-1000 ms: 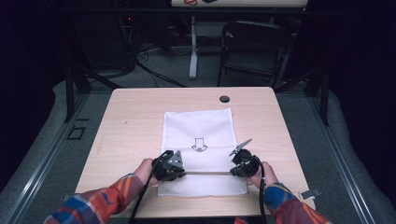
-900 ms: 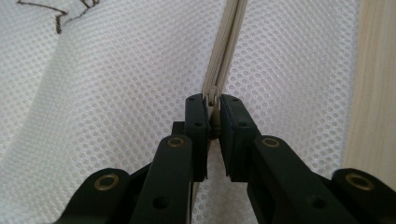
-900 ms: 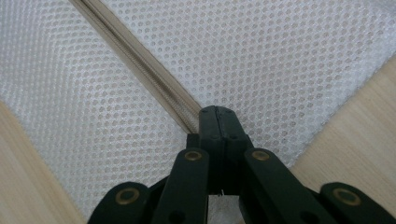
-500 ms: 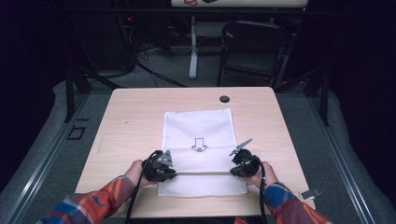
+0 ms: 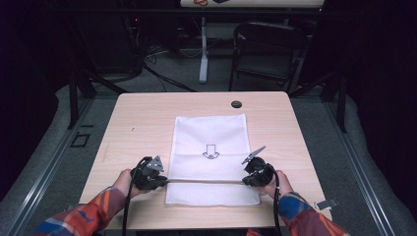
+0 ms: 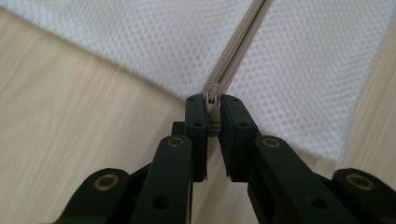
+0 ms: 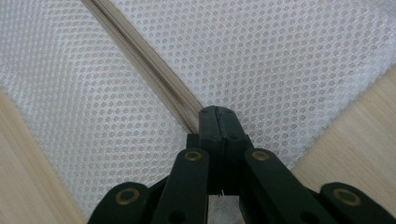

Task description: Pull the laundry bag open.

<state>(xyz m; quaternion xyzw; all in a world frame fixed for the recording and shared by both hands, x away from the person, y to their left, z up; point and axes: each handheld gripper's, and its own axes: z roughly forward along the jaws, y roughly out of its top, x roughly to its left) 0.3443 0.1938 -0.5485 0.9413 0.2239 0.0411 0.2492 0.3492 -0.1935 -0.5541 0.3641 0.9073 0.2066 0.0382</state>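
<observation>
Left gripper (image 6: 212, 109) clamped on beige zipper pull (image 6: 214, 93), centre of left gripper view, at left edge of white mesh bag (image 5: 211, 157). Right gripper (image 7: 217, 114) pinched shut on zipper tape (image 7: 140, 60) by bag's right edge, centre of right gripper view. Bag lay flat mid-frame on wooden table (image 5: 137, 118), arrow print (image 5: 211, 150) at its centre. Small black disc (image 5: 236, 103) near table's far edge.

Table (image 5: 147, 123): I see pale wood-grain, smooth and matt. Mesh bag (image 5: 211, 132): I read it as white cloth with a fine honeycomb weave, soft and dull. Zipper (image 7: 140, 65): beige woven tape with fine teeth. Left gripper (image 6: 213, 112) and right gripper (image 7: 217, 114): I note black matt plastic with brass-coloured rivets.
</observation>
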